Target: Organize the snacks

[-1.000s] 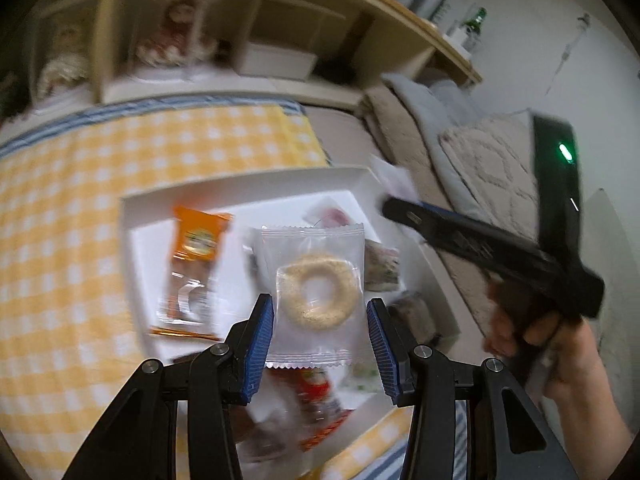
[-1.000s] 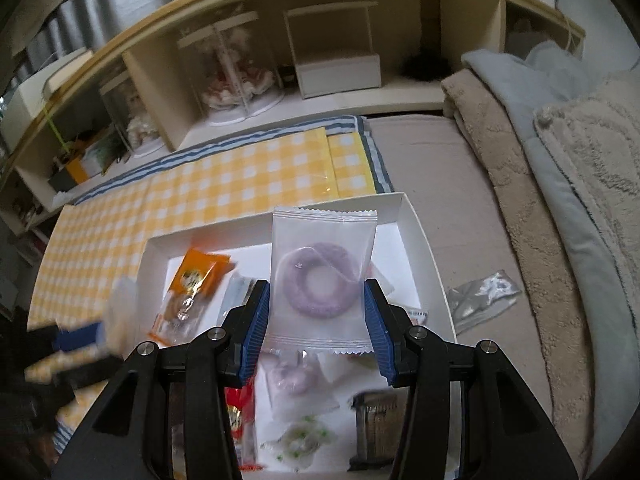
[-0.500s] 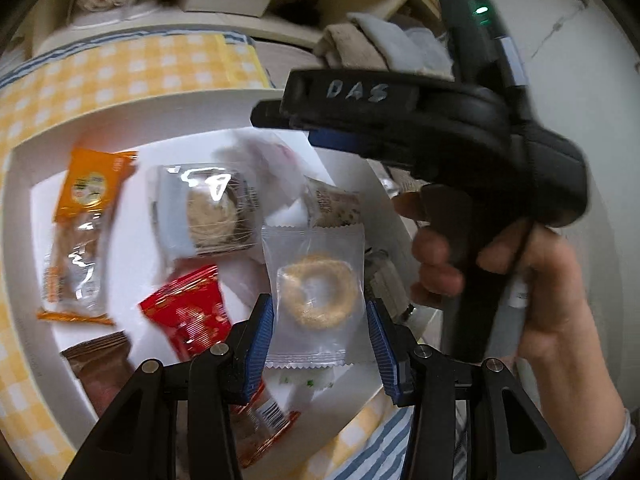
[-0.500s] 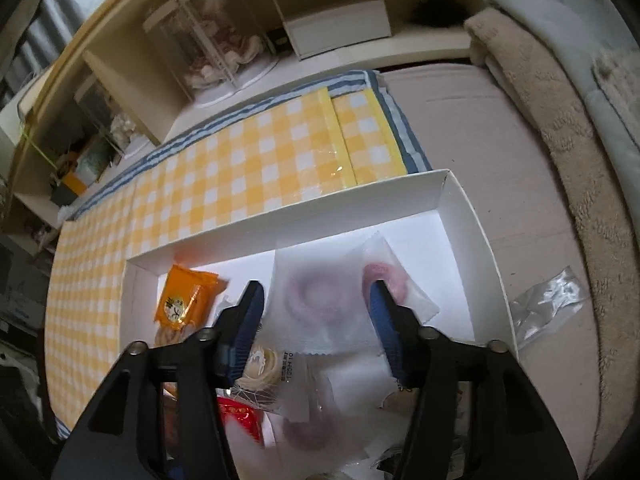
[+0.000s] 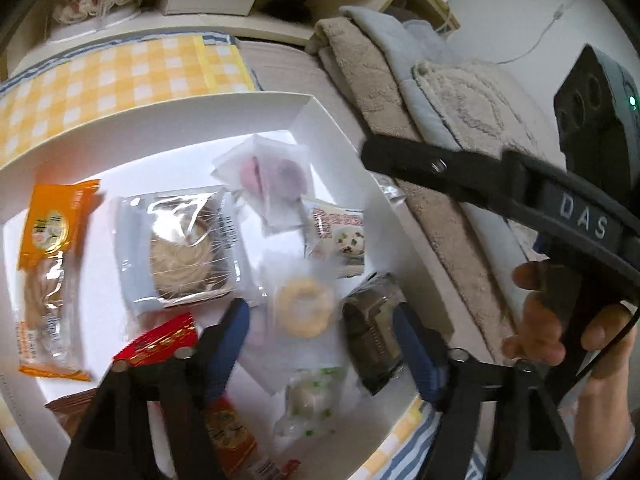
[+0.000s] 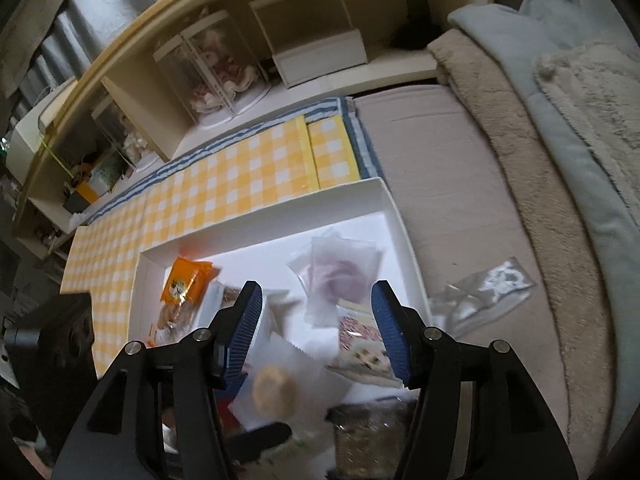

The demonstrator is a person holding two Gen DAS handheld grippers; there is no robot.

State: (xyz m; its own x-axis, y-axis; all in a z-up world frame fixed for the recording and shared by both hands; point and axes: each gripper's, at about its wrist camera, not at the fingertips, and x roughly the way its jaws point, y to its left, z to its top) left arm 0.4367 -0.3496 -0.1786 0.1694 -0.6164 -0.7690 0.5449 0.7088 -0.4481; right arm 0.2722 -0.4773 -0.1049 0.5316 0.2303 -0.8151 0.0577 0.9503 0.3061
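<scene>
We hold the left gripper [image 5: 320, 344] with its blue pads apart, the jaws having just widened; the clear packet with a pale ring-shaped biscuit [image 5: 305, 312] lies loose between them inside the shallow white cardboard box [image 5: 224, 118]. Our right gripper [image 6: 318, 330] also stands apart and grips nothing, above the clear packet with a purple ring [image 6: 340, 272] lying near the box's far right corner.

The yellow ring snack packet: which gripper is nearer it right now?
Left. The left gripper straddles the yellow ring snack packet, jaws just opened and clear of it. The right gripper hangs farther back, over the purple ring packets.
</scene>
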